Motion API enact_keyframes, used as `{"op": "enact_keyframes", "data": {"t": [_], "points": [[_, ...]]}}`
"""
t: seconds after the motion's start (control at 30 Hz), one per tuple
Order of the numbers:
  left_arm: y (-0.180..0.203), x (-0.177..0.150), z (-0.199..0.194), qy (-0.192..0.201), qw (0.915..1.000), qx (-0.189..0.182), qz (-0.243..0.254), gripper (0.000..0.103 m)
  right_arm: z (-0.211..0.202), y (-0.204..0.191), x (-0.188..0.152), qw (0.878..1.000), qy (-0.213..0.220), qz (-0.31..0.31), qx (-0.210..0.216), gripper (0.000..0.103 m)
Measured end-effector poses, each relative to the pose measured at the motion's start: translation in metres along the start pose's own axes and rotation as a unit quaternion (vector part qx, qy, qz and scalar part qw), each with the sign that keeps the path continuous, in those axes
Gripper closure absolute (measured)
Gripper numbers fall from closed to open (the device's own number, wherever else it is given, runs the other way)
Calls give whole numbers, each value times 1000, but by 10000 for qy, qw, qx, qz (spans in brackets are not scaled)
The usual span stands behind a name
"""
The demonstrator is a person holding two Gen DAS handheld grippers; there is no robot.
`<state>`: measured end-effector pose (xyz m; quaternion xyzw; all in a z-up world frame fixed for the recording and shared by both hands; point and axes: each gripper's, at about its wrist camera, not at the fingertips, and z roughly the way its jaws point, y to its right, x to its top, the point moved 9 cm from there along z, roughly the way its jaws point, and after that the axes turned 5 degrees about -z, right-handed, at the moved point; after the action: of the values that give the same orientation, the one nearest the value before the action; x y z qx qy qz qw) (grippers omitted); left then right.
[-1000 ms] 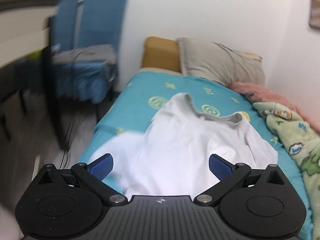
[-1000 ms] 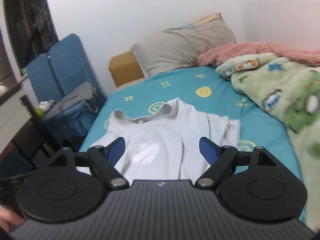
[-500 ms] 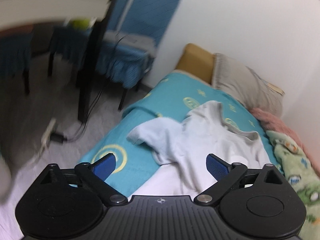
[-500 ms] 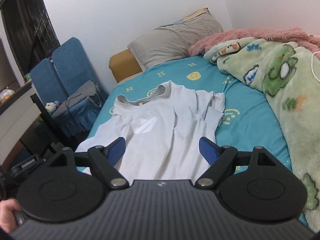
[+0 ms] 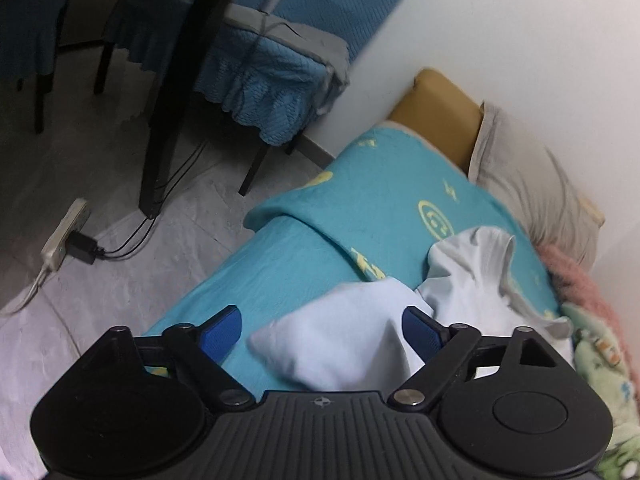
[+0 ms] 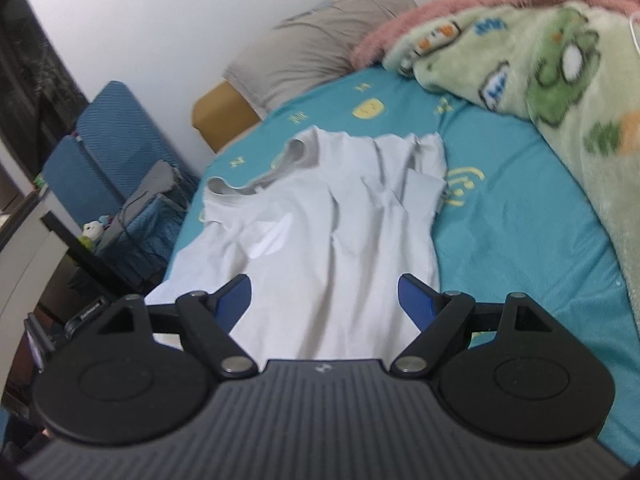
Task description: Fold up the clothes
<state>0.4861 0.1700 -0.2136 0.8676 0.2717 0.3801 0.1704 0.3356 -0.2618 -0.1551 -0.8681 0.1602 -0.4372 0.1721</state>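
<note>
Your left tool [image 5: 320, 330] is spread wide, empty, hovering at the bed's [image 5: 280, 264] left edge with a sleeve [image 5: 340, 340] of the shirt [image 6: 320, 232] between its fingers, not pinched. Your right tool [image 6: 325, 298] is equally wide and empty, above the shirt's lower half. That shirt lies face up along the bed, collar toward the pillow [image 6: 316, 48], its right sleeve already turned in, rumpled. The left sleeve and body folds look left.

Soft matt white cloth shirt [image 6: 328, 236], smooth teal bedsheet [image 6: 520, 240], fleecy green blanket [image 6: 560, 64]
</note>
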Motion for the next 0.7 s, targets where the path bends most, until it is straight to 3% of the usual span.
{"op": "enact_keyframes", "data": {"t": [0.07,0.17,0.2,0.23,0.3,0.37,0.47,0.5,0.6,0.67,0.7], "points": [[7,-2,16,-133,9997,87,185,33,4,2,-1,10000,-29,30,-33,21],[22,-5,26,-118,9974,220,670,61,7,4,-2,9999,-54,41,-75,21],[29,-5,28,-127,9957,241,886,80,9,5,-2,9999,-62,44,-89,21],[36,-5,29,-118,9936,286,1084,90,10,5,-2,9999,-71,48,-103,21],[55,-2,22,126,9868,455,1551,92,9,6,-3,9999,-61,50,-109,21],[86,-3,6,570,9700,464,2317,93,7,7,-2,9999,-42,48,-122,21],[144,-29,-21,937,9277,45,3614,93,6,9,-2,9998,-19,60,-161,21],[161,-42,-28,915,9143,-182,3941,93,5,9,-1,9998,-14,75,-168,21],[197,-95,-35,494,8845,-806,4568,92,4,12,0,9997,23,102,-203,21],[207,-133,-29,32,8664,-984,4896,91,3,15,0,9996,49,93,-271,21],[209,-149,-28,-90,8594,-1004,5012,84,3,17,0,9995,49,91,-302,21]]}}
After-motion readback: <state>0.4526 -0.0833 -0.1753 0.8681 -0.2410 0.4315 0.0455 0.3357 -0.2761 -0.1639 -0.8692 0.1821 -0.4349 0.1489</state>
